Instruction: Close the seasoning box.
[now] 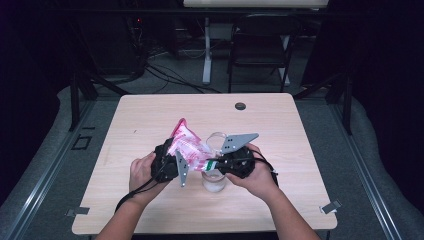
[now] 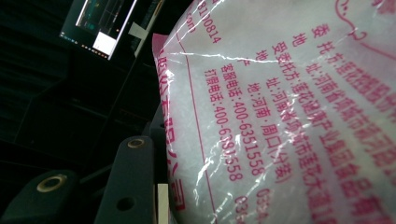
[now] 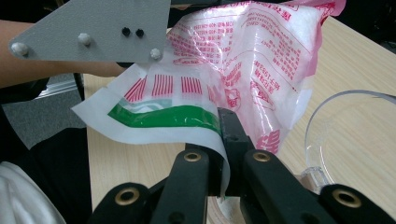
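Bag (image 1: 186, 146) held tilted above glass beaker (image 1: 214, 176), likely for pouring. Right gripper (image 3: 223, 140) pinched closed on its green-striped edge; left gripper (image 1: 167, 162) clamps the body.

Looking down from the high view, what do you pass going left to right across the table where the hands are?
Left hand → left gripper → pink-printed bag → right gripper → right hand.
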A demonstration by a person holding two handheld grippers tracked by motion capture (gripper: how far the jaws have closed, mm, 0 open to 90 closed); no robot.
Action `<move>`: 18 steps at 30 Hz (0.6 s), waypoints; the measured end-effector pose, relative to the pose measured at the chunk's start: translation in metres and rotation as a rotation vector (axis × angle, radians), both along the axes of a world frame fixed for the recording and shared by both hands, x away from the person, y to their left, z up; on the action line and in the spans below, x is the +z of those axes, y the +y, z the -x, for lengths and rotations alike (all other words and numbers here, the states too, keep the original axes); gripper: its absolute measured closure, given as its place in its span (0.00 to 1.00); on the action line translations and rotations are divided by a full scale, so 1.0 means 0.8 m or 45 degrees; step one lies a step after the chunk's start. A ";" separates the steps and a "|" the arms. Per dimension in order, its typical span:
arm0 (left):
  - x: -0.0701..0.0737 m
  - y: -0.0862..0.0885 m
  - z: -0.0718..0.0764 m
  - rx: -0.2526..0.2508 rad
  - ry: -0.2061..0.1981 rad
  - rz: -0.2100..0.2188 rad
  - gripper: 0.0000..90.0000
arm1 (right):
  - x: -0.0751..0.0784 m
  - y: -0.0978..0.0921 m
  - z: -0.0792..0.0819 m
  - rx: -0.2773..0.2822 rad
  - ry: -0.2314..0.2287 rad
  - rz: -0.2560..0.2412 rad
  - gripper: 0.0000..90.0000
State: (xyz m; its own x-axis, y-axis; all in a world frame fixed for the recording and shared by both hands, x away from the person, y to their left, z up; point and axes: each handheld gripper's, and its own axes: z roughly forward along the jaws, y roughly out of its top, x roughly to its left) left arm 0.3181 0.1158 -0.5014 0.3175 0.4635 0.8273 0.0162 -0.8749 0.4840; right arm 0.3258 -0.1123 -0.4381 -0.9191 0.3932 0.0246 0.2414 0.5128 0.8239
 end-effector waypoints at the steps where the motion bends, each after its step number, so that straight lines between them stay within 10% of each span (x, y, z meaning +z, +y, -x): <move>1: -0.001 0.000 0.000 -0.002 -0.003 -0.001 0.67 | 0.000 0.000 0.000 0.000 -0.002 0.003 1.00; 18: 0.000 -0.002 0.004 0.001 -0.065 -0.117 0.67 | -0.005 0.000 -0.002 0.003 0.007 0.017 1.00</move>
State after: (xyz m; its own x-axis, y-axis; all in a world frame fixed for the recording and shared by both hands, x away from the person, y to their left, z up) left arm 0.3146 0.1140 -0.5014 0.2736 0.3849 0.8815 -0.0058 -0.9158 0.4017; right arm 0.3278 -0.1122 -0.4420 -0.9198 0.3916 0.0245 0.2447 0.5239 0.8158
